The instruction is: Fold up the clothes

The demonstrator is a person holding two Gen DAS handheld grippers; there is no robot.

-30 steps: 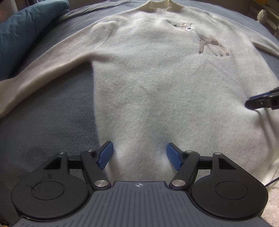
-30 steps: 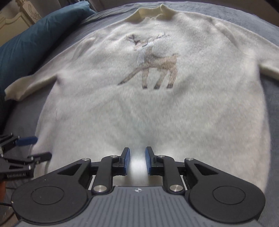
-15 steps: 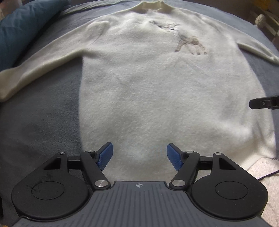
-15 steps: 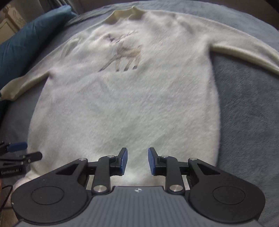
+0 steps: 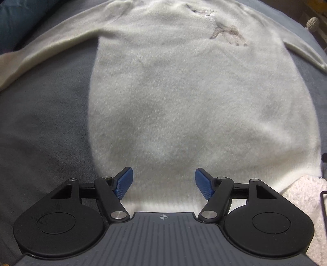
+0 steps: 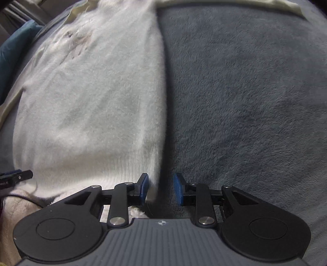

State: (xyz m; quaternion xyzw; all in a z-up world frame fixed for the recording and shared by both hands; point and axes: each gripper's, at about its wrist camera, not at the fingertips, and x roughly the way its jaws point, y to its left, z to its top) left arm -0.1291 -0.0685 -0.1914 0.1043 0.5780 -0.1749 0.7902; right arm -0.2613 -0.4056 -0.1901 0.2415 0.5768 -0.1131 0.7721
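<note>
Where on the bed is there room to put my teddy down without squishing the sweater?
The biggest bare patch is the grey blanket right of the sweater, below its stretched sleeve. A smaller one lies left of the sweater's body, under the other sleeve. The middle is all sweater, and the near right corner is crowded by a fluffy white cloth.

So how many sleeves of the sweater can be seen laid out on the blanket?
2. One sleeve runs out to the left in the left wrist view, the other sleeve to the right. Both cuffs run off the picture's edge, so they stay unseen.
</note>
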